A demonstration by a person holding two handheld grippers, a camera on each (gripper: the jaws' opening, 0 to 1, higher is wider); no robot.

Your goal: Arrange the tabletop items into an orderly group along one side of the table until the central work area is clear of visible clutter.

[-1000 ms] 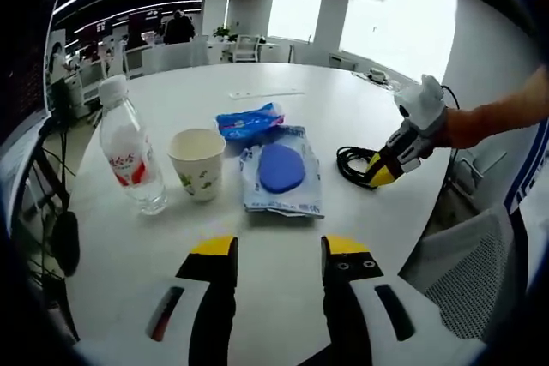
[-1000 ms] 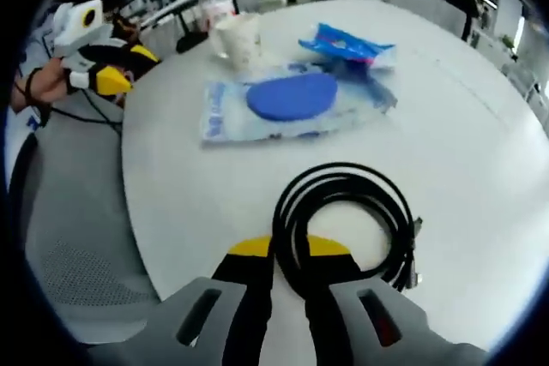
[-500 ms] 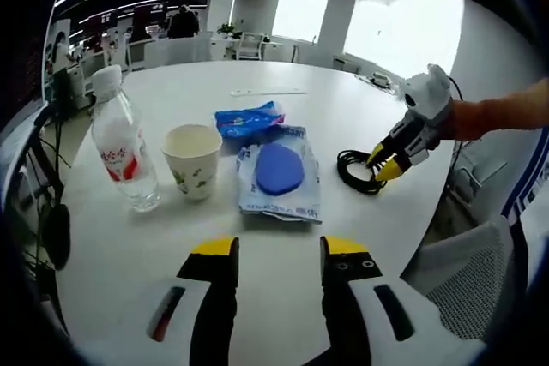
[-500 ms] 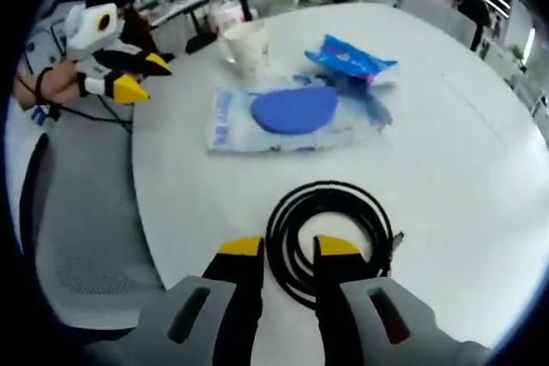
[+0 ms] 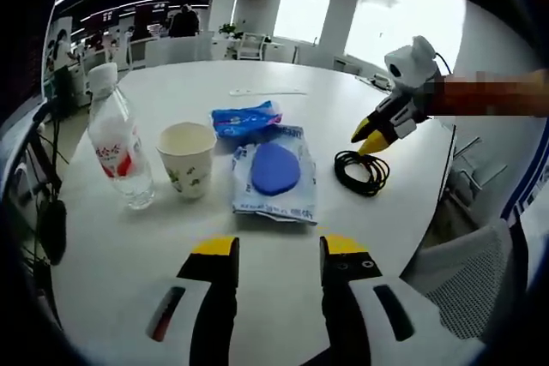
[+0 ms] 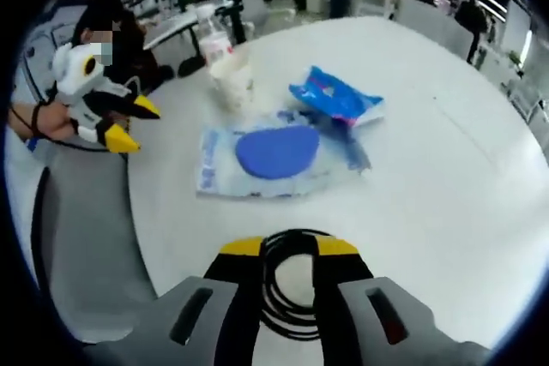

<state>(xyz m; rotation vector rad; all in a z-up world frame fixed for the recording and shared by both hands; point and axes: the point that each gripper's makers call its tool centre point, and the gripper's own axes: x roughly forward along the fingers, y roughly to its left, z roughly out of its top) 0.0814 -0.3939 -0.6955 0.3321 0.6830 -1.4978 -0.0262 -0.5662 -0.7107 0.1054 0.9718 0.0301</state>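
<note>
On the round white table [image 5: 343, 100] stand a water bottle [image 5: 116, 147] and a paper cup [image 5: 187, 159] at the left. Beside them lie a blue snack packet [image 5: 247, 119] and a clear bag holding a blue pad [image 5: 273, 173]. A coiled black cable [image 5: 360, 171] lies to the right of the bag. My right gripper [image 5: 366, 141] hovers just above the coil, open. In the right gripper view the cable [image 6: 287, 289] lies on the table below my open right gripper [image 6: 289, 249]. My left gripper [image 5: 279, 249] is open with nothing between its jaws, near the table's edge.
A thin white strip [image 5: 266, 92] lies farther back on the table. A grey mesh chair [image 5: 463, 289] stands at the table's near right edge. Desks, chairs and people fill the room behind. The left gripper [image 6: 133, 126] is held off the table's edge.
My right gripper opened, let go of the cable and lifted away from it. The coil stays on the table. My left gripper has barely moved.
</note>
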